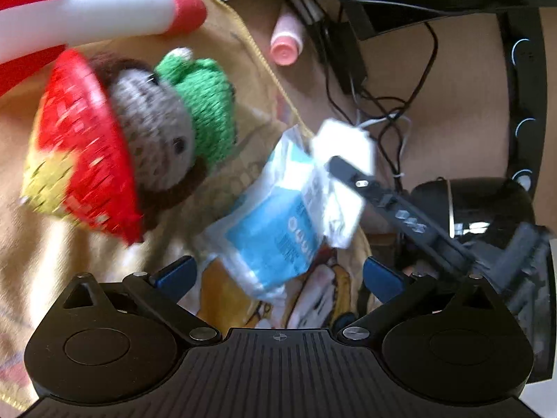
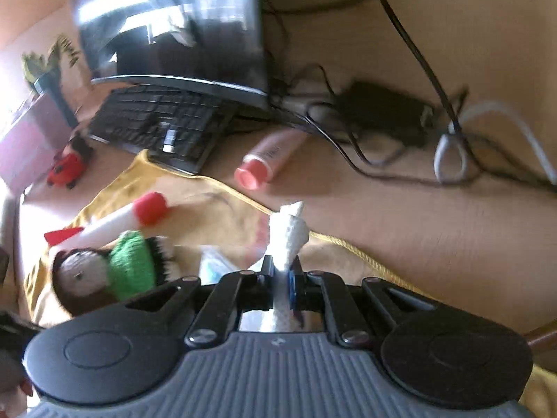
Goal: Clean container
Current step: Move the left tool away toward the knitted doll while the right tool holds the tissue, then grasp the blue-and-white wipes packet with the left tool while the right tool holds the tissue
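1. Here the red basket [image 1: 87, 146] lies tipped on the yellow cloth [image 1: 243, 69], two knitted dolls [image 1: 156, 139] spilling from its mouth.
2. Right gripper [image 2: 282, 271]: fingers clamped on a white tissue [image 2: 287, 237], angled down over the cloth edge.
3. Left gripper [image 1: 278, 275]: fingers apart above a blue-white packet [image 1: 278, 223].
4. Desk [image 2: 417, 226] beyond the cloth carries a pink tube [image 2: 268, 156], cables and a keyboard [image 2: 156, 122].

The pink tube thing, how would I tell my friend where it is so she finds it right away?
Start at the black keyboard below the monitor. Beside it, just past the yellow cloth's edge, the pink tube lies on its side on the bare tan desk. Only it is pale pink with a darker coral cap; the nearby cables are black or grey.
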The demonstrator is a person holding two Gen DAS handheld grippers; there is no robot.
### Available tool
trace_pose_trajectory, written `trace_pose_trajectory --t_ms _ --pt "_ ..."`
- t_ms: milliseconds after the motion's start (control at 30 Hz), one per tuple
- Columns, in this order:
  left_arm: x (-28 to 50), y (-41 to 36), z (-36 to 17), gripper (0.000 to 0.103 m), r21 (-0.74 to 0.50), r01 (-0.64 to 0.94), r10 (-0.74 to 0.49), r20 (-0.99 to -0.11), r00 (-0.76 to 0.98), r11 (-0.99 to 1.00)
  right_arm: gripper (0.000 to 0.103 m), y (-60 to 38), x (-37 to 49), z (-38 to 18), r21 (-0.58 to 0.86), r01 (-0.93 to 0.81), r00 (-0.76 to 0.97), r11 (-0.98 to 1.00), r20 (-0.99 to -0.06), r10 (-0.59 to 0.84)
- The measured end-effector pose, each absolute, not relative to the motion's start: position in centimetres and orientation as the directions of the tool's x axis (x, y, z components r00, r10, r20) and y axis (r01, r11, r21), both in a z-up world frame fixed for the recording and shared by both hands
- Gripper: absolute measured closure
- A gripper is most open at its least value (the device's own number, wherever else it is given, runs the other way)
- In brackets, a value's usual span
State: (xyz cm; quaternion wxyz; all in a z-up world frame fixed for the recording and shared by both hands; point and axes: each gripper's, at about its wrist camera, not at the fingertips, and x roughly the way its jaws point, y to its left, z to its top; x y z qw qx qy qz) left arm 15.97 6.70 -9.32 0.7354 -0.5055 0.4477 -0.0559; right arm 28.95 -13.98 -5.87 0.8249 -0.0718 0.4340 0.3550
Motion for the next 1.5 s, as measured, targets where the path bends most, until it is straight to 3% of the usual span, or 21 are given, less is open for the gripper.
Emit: trace_pose_trajectory --t_ms 167,367,500,600,667,900,1033,1133,1267,1367,1500 --pt "18.1 6.3 -9.0 0.0 -0.79 -0.296 -0.539 -0.591 0.6 0.537 0.094 -15.9 29.9 -8.1 0.401 -0.583 0.235 0.706 -0.749 0.619" --pt "18.7 3.2 -7.4 0.0 -0.766 -0.121 -0.615 -0.59 0.523 0.632 0.093 -19.9 26.9 -6.5 0.502 -0.532 0.211 0.682 -0.701 0.681" --pt "17.1 0.8 -6.8 0.0 -0.663 -0.045 -0.564 -0.668 0.485 0.747 0.093 -22.3 23.9 -5.3 0.427 -0.555 0.256 0.714 -0.729 0.635" --pt "15.7 -1.0 -6.2 0.0 -0.568 0.014 -0.507 -0.724 0.467 0.823 0.093 -22.9 22.3 -4.5 0.294 -0.575 0.327 0.764 -0.773 0.544" --pt "14.6 -1.6 -5.7 0.0 -0.545 0.047 -0.495 -0.717 0.49 0.837 0.093 -22.7 21.8 -3.7 0.274 -0.581 0.339 0.766 -0.775 0.534" --pt "13.4 0.4 -6.8 0.0 -0.679 -0.067 -0.549 -0.643 0.534 0.731 0.093 -16.2 21.8 -0.9 0.15 -0.717 0.355 0.681 -0.763 0.541" --pt "11.8 2.7 -6.9 0.0 -0.744 -0.072 -0.602 -0.589 0.539 0.664 0.093 -16.4 21.1 -1.0 0.348 -0.703 0.187 0.621 -0.751 0.633" --pt "11.1 3.4 -6.4 0.0 -0.75 -0.037 -0.626 -0.578 0.523 0.661 0.093 -15.7 19.3 -2.6 0.356 -0.714 0.138 0.602 -0.772 0.621" --pt "11.2 2.6 -6.2 0.0 -0.765 -0.005 -0.675 -0.571 0.468 0.644 0.091 -17.6 17.8 -3.2 0.28 -0.723 0.186 0.632 -0.801 0.568" --pt "11.8 1.0 -6.4 0.0 -0.782 0.022 -0.72 -0.561 0.409 0.622 0.083 -20.3 18.4 -4.2 0.244 -0.668 0.23 0.703 -0.83 0.507" --pt "12.0 -0.5 -6.7 0.0 -0.78 0.007 -0.731 -0.582 0.356 0.625 0.093 -22.1 19.7 -3.6 0.223 -0.615 0.288 0.756 -0.829 0.479"
